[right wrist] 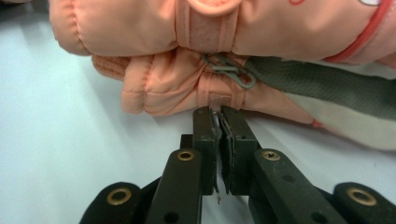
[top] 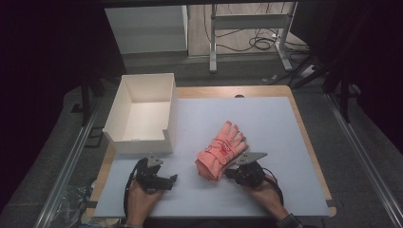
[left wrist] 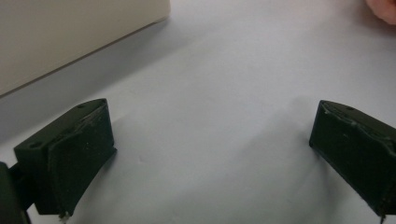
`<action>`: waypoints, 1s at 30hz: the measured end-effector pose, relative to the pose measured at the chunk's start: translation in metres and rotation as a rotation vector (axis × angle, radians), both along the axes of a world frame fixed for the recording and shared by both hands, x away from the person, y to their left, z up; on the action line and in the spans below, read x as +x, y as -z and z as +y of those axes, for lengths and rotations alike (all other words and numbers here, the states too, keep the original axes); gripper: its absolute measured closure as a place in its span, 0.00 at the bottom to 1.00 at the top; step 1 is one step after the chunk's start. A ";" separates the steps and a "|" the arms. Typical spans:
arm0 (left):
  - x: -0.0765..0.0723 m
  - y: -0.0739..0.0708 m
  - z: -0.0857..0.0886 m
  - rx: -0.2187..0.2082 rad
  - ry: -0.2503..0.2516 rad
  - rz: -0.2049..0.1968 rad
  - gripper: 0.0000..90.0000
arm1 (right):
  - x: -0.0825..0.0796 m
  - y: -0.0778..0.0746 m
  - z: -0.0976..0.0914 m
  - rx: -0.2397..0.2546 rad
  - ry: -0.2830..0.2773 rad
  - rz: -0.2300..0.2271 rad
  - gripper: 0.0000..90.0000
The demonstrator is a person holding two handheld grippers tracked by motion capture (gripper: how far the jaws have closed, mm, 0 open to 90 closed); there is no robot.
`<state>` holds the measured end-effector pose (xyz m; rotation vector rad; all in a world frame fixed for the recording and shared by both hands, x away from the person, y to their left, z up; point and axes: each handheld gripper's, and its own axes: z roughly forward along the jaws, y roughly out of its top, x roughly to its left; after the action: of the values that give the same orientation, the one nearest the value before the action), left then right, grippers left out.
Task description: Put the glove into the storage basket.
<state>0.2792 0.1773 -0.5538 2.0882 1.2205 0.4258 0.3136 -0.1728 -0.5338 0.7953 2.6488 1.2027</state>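
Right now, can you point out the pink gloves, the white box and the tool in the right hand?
pink gloves (top: 222, 149), high view, on the strap across the top glove.
white box (top: 142, 142), high view, on its near wall.
right gripper (right wrist: 218, 114), right gripper view, at its shut jaw tips against the lower glove's cuff.

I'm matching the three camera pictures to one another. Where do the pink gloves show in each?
High view: pink gloves lie mid-table, right of the white box.
Left gripper view: a pink sliver at the top right corner.
Right gripper view: across the top, at the shut right gripper.
Shared landmark: the white table mat.
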 end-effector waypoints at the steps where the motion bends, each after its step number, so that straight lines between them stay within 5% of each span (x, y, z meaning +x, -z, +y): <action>1: 0.000 0.000 0.000 0.000 0.000 0.000 0.00 | 0.000 0.000 0.000 0.000 0.000 0.000 0.94; 13: 0.000 0.000 0.000 0.000 0.001 0.003 0.00 | -0.005 -0.002 -0.006 -0.006 0.008 -0.035 0.86; 27: 0.000 -0.003 -0.002 0.007 0.000 0.013 0.01 | 0.003 -0.011 -0.056 -0.023 0.162 -0.105 0.64; 30: -0.003 -0.006 -0.006 -0.017 0.021 0.023 0.02 | 0.005 -0.013 -0.066 -0.033 0.194 -0.116 0.58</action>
<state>0.2762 0.1713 -0.5481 2.0947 1.2104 0.3819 0.3187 -0.2388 -0.5210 0.9223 2.4291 1.1173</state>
